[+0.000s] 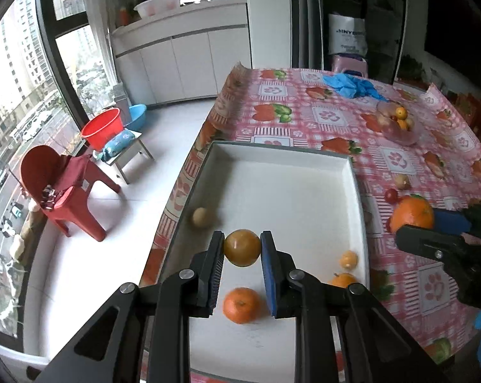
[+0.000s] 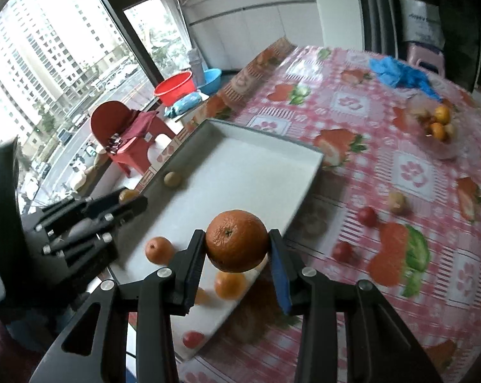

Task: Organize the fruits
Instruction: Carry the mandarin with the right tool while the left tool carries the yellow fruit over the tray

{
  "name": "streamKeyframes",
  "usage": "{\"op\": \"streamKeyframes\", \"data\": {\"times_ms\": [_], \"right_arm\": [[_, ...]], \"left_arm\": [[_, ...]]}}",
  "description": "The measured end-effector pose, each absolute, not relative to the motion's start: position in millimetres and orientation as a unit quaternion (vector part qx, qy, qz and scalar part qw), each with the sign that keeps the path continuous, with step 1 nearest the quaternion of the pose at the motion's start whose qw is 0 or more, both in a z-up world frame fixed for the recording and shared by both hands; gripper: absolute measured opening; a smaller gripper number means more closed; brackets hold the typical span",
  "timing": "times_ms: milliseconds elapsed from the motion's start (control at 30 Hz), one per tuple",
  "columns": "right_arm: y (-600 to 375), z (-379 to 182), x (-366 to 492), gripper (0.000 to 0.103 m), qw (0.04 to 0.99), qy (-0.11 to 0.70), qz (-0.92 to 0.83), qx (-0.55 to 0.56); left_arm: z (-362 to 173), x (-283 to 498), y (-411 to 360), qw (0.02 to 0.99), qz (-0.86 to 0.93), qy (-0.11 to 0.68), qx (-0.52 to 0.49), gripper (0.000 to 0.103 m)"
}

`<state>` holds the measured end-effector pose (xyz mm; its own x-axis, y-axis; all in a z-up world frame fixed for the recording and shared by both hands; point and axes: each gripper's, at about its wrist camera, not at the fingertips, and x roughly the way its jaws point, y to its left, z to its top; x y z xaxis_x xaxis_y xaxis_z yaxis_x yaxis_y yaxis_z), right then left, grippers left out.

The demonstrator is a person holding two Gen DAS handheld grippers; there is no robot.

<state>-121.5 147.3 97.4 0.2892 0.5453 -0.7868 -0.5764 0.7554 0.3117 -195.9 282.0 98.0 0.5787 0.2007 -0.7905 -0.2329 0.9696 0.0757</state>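
- Nearest the left wrist camera: left hand-held gripper [image 1: 242, 248], pads pinching a small yellow-orange fruit [image 1: 242, 248], held above the white tray [image 1: 304, 166].
- Just below that, on the tray floor: a small orange [image 1: 241, 305], lying loose under the pinched fruit.
- Toward the tray's right wall: two smaller orange fruits [image 1: 348, 259], close together.
- At the tray's left wall: a round tan fruit [image 1: 200, 218], blurred.
- Nearest the right wrist camera: right hand-held gripper [image 2: 237, 245], pads clamped on a large orange [image 2: 236, 241], stem end up, hanging over the tray's near right edge.
- Under and beside it: more small oranges [image 2: 159, 250] on the tray, plus a red cherry tomato [image 2: 192, 339] near the tray's front corner.
- Right of the tray, on the counter [image 2: 352, 102] with its pink checked cloth: two red cherry tomatoes [image 2: 367, 216] and a pale tan fruit [image 2: 396, 202], near each other.
- Farther back on the counter: a clear bowl [image 1: 400, 137] holding small orange and pale fruits.
- At the far edge: crumpled blue gloves [image 1: 349, 84].
- Beyond the counter, on the floor: a red chair [image 1: 65, 188], a red bucket [image 1: 101, 126], a blue basin [image 1: 138, 116].
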Motion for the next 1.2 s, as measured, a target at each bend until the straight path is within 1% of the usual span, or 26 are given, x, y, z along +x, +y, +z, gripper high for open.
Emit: {"op": "streamKeyframes", "data": {"times_ms": [133, 533, 833, 1200], "right_arm": [[169, 84, -112, 0.042, 0.789, 0.503, 0.353, -0.021], [181, 66, -107, 0.042, 0.784, 0.515, 0.343, -0.045], [184, 66, -114, 0.042, 0.791, 0.504, 0.339, -0.073], [184, 63, -112, 0.043, 0.786, 0.509, 0.344, -0.071]], "left_arm": [[83, -191, 283, 0.882, 0.110, 0.457, -0.022, 0.024], [54, -184, 282, 0.874, 0.094, 0.475, -0.042, 0.024], [45, -182, 281, 0.869, 0.097, 0.483, -0.040, 0.024], [44, -179, 278, 0.868, 0.096, 0.485, -0.036, 0.024]]}}
